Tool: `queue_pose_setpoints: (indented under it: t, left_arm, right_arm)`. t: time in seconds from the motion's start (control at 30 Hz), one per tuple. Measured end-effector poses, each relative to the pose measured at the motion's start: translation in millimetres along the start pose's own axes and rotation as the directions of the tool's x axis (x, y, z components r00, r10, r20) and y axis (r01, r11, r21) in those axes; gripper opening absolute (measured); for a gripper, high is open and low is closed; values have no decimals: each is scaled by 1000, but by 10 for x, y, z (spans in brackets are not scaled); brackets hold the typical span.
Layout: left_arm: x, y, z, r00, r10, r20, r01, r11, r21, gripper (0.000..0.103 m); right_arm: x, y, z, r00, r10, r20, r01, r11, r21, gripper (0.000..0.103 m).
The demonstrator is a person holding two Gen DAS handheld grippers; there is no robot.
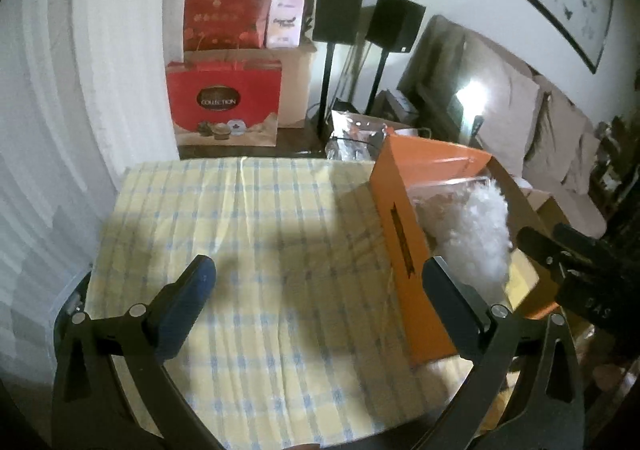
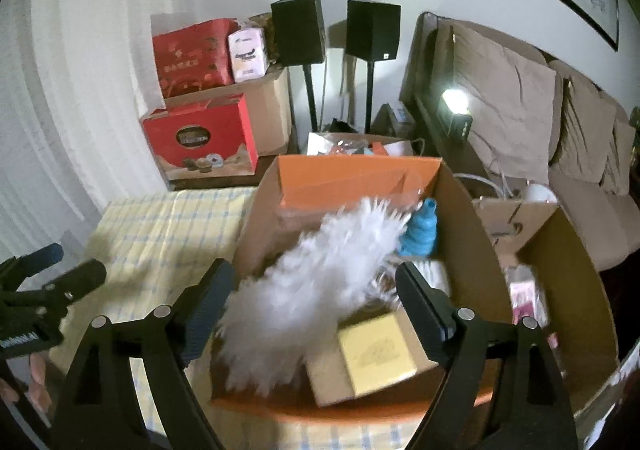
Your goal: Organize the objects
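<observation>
An open orange box (image 2: 360,177) stands on the yellow checked cloth (image 1: 248,234) at its right side. In it lie a white fluffy duster (image 2: 320,282), a blue ribbed item (image 2: 420,230) and a small yellow box (image 2: 376,354). My right gripper (image 2: 314,268) hovers above the box, open; the duster's fluff shows between its fingers, untouched by the pads. My left gripper (image 1: 318,264) is open over bare cloth, left of the orange box (image 1: 404,234), holding nothing. It also shows at the left edge of the right wrist view, as the left gripper (image 2: 74,262).
Red gift boxes (image 1: 224,105) and a carton stand behind the cloth's far edge. Two black speakers on stands (image 1: 340,9) are beside them. A sofa with cushions (image 2: 520,109) runs along the right wall. A second cardboard box (image 2: 560,250) adjoins the orange one. A white curtain (image 1: 60,129) hangs at left.
</observation>
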State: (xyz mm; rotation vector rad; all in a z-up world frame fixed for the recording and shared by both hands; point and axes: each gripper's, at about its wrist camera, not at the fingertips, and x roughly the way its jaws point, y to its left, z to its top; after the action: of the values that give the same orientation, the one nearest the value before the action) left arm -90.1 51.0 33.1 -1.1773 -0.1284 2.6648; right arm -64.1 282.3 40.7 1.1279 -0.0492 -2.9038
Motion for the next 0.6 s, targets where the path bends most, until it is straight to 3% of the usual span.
queue_pose_setpoints:
  t: [0.27,0.6]
  left_arm:
    - [-299,63,-288,1000,-1,15,1,1000,6,103]
    - [-593,-10,-428,999,22,34,-24,999,38,103]
  right_arm:
    - [-222,67,-269,1000,1,-12,0,1000,10,86]
    - [-503,114,-516,1000,2,-3,-2,1000,20,88]
